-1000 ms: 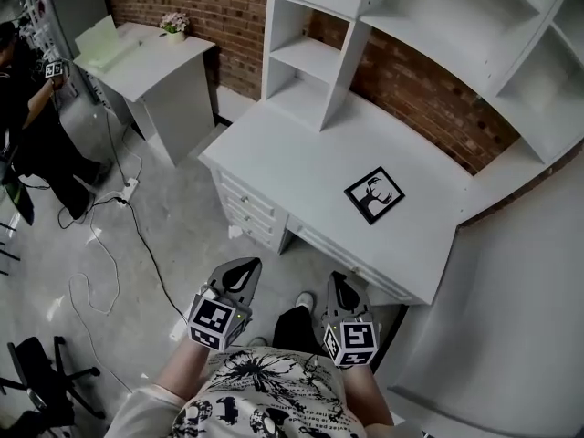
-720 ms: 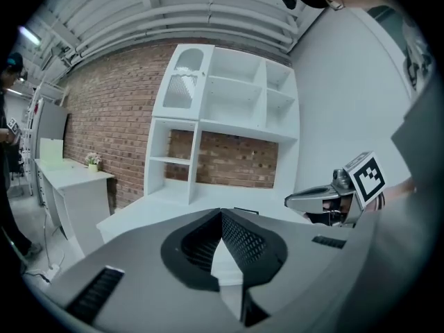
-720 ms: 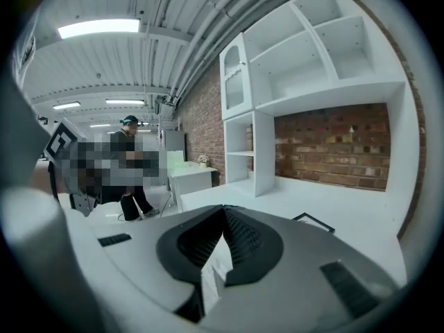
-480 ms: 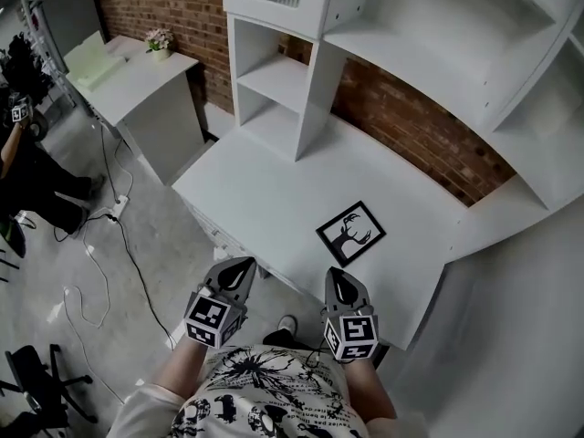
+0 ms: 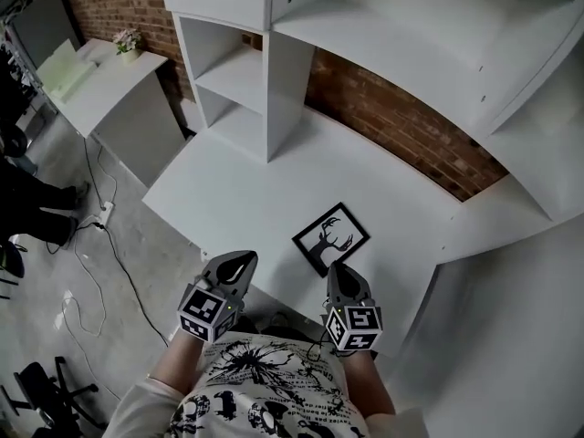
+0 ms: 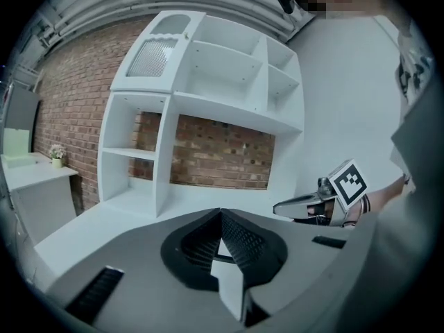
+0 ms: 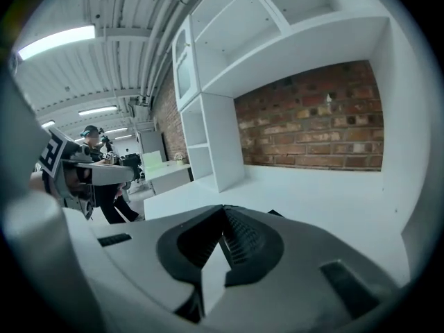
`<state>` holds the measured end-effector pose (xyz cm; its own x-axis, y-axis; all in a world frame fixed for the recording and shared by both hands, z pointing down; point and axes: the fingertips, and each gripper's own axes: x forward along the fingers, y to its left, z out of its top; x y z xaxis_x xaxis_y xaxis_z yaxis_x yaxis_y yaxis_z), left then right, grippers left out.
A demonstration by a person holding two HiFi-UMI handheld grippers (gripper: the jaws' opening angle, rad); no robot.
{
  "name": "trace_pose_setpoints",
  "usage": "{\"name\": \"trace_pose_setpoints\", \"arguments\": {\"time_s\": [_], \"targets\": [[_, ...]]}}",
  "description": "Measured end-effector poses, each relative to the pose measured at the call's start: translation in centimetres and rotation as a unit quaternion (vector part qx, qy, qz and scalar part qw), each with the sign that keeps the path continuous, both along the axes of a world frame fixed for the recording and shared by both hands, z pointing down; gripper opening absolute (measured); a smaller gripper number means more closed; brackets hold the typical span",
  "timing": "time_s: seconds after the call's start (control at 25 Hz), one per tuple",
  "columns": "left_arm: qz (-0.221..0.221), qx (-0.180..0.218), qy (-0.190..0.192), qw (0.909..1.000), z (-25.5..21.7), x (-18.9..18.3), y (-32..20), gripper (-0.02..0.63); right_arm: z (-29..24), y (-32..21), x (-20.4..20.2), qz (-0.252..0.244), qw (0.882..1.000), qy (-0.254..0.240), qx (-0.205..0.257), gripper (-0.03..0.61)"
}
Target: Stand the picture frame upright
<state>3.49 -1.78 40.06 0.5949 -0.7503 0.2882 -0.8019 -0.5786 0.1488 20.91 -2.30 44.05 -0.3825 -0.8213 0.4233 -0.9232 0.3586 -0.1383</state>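
Observation:
A black picture frame [image 5: 330, 237] with a deer silhouette lies flat on the white desk [image 5: 237, 190], near its front edge. My right gripper [image 5: 336, 270] is shut and empty, its tip just short of the frame's near corner. My left gripper [image 5: 239, 263] is shut and empty too, at the desk's front edge, left of the frame. In the left gripper view the jaws [image 6: 220, 215] meet with nothing between them and the right gripper [image 6: 305, 204] shows at the right. In the right gripper view the jaws [image 7: 223, 211] are closed and a dark corner of the frame [image 7: 275, 214] peeks out beyond them.
A white shelf unit [image 5: 239, 71] stands on the desk's back left, with a brick wall [image 5: 401, 121] behind. A side extension [image 5: 511, 208] runs off to the right. A second white table [image 5: 91, 85] with a small flower pot [image 5: 128, 42] is at the far left; cables [image 5: 100, 272] lie on the floor.
The person has stepped closer to the desk. The frame now lies right in front of the right gripper. Both grippers stay shut.

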Motion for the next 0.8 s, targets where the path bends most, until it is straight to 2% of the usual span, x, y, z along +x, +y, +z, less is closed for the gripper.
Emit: {"name": "trace_pose_setpoints", "arguments": {"time_s": [0.2,0.4,0.64,0.8], "targets": [[0.043,-0.018,0.008,0.9989,0.9,0.8,-3.1,0.011,0.9,-1.0,0.7,0.038,0.999,0.012,-0.017,0.005],[0.095,-0.030,0.000,0.9951,1.7,0.5,-6.4,0.011,1.6,-1.8,0.0,0.087,0.995,0.024,-0.035,0.005],[0.162,-0.049,-0.004,0.9855,3.0,0.2,-9.0,0.011,3.7,-1.8,-1.9,0.098,0.991,0.069,-0.067,0.005],[0.195,-0.071,-0.018,0.9782,5.3,0.3,-9.7,0.011,5.8,-2.3,-2.5,0.113,0.986,0.079,-0.089,0.005]]}}
